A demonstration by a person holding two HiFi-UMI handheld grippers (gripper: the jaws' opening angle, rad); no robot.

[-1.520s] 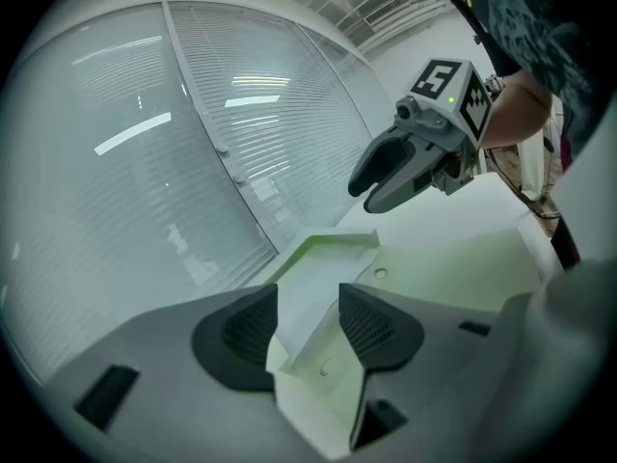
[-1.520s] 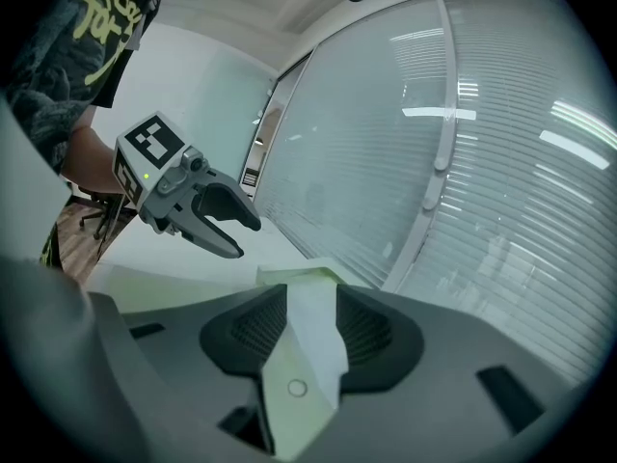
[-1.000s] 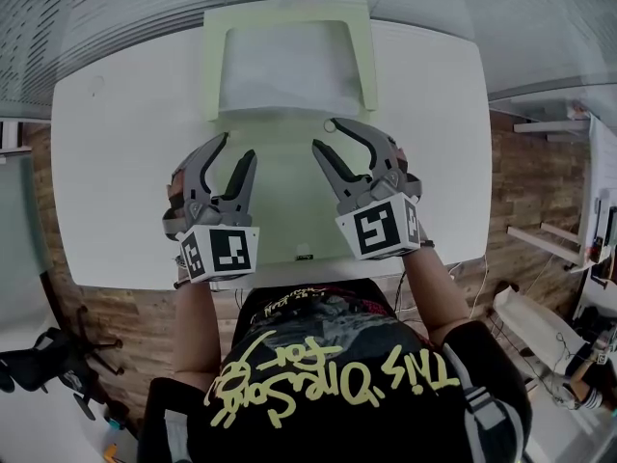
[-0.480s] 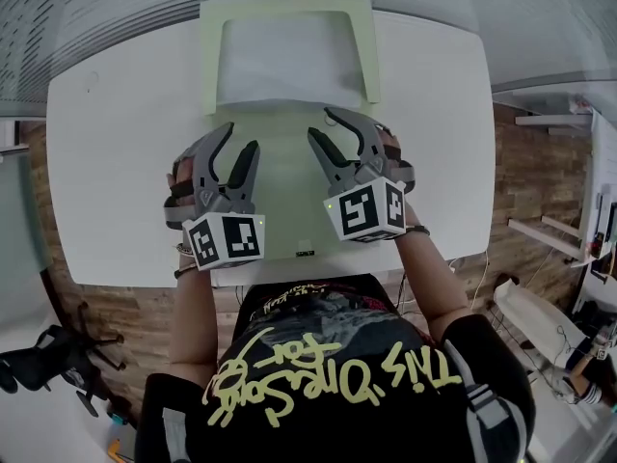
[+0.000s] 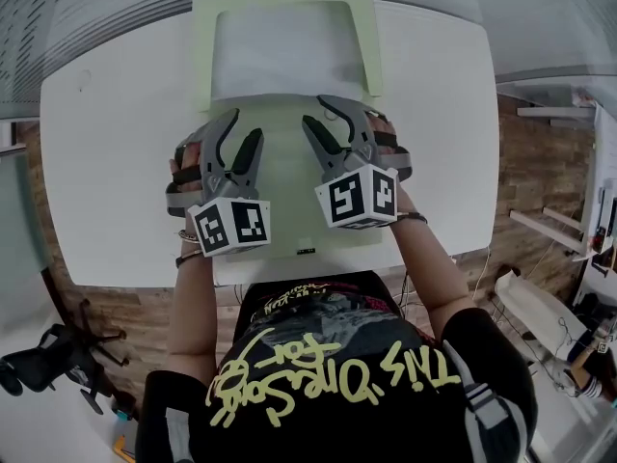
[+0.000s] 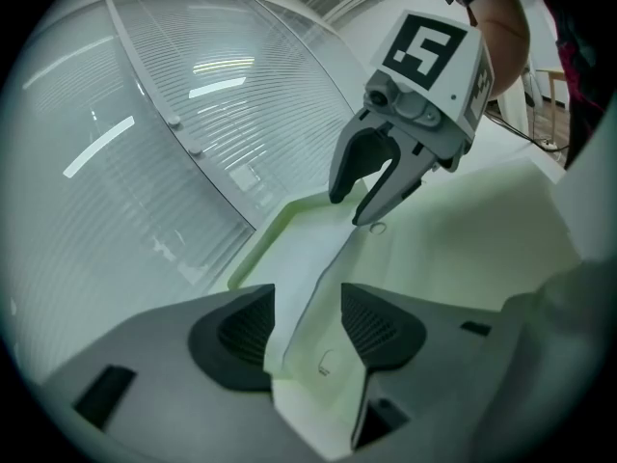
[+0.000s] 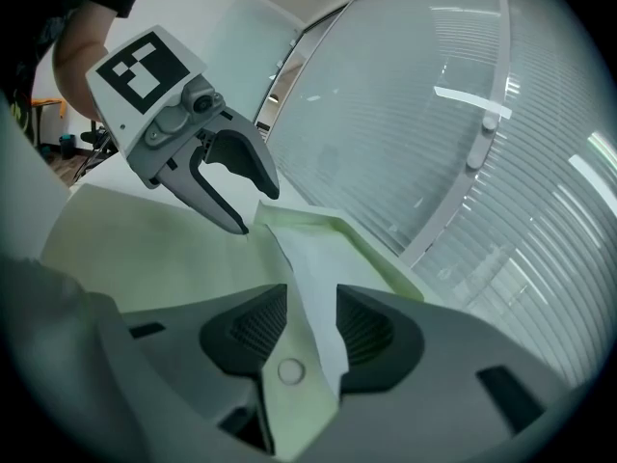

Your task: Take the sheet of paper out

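Overhead, right tongs (image 5: 321, 114) and left tongs (image 5: 241, 131) — just widening — gape empty above the folder (image 5: 289, 201); gripper views reveal its snap (image 7: 289, 371).

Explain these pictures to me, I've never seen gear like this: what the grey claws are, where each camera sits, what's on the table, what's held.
A person holds a two-jaw gripper in each hand: the left gripper and right gripper. The marker cubes belong to them. One picture looks down from a head camera; the other two come from cameras riding on each gripper, looking along its jaws. On the white table lies a pale green folder with a white sheet of paper showing at its far end. Both grippers are open above the folder and hold nothing; the left one's jaws have just been opening.
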